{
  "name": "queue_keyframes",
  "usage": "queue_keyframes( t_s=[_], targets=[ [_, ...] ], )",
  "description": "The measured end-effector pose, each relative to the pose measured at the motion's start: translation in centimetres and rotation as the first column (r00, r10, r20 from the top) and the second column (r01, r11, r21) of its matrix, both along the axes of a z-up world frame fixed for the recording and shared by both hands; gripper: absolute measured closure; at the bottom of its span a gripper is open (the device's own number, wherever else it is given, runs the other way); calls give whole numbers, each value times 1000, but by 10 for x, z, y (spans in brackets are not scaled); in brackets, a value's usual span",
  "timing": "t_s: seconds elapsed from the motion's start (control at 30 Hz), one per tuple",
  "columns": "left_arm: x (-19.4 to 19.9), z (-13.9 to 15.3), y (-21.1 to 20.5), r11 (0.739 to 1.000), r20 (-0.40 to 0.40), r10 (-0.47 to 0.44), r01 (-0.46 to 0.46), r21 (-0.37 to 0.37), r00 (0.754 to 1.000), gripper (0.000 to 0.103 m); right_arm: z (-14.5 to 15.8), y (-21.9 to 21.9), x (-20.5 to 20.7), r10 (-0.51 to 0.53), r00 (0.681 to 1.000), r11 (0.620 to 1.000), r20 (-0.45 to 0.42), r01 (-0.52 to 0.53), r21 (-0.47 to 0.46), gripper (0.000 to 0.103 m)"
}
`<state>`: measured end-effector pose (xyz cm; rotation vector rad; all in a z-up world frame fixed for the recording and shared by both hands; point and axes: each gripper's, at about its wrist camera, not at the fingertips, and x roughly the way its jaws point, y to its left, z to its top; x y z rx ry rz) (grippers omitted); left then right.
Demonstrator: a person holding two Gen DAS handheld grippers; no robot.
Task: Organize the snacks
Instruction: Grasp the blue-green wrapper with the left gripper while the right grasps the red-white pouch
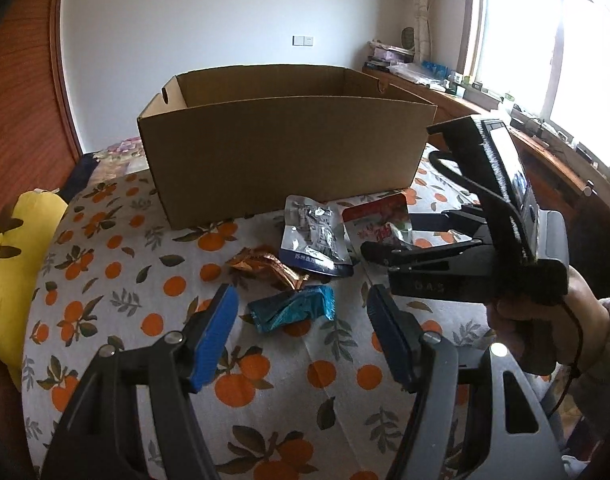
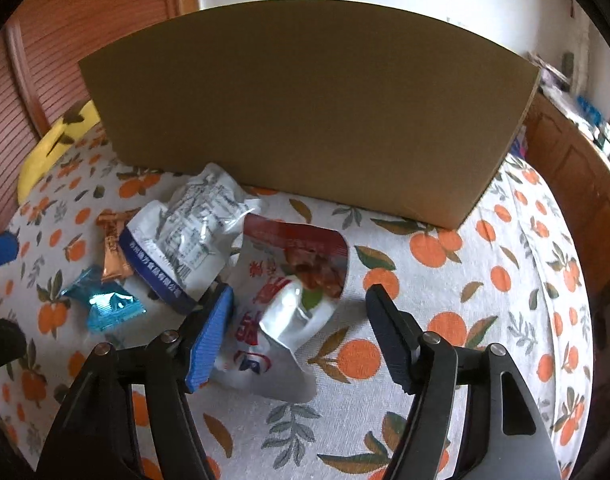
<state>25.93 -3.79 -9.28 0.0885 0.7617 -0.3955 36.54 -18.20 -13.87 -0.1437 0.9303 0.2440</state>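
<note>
The red-and-white snack pouch (image 2: 293,300) lies on the bench between the right gripper (image 2: 299,332)'s parted, empty jaws, long axis running 12 to 6, the cardboard box (image 2: 305,112) beyond at 12; left jaws likewise apart.

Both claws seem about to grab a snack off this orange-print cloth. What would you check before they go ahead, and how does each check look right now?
1. Left gripper open: ok, nothing between its pads.
2. Left gripper lined up on the teal wrapper: ok, the wrapper lies between the fingertips.
3. Right gripper open: ok, its pads stand apart over the red-and-white pouch.
4. Right pads clear of the silver pouch: not ok, the blue pad sits at its edge.
5. Cardboard box open on top: ok.
6. Room inside the box: cannot tell, its floor is hidden.
</note>
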Motion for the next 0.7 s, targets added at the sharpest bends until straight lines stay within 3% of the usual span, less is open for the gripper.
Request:
queue_keyframes(
  t_s=[0.3,0.7],
  targets=[
    [23,-20,-5,1000,-49,-3,4,25,999,35,1,-2,-7,13,1000,1000,20,-13,7,45],
    [45,-45,-12,999,-142,7,0,50,990,35,0,1,-6,14,1000,1000,23,-15,5,47]
  ],
)
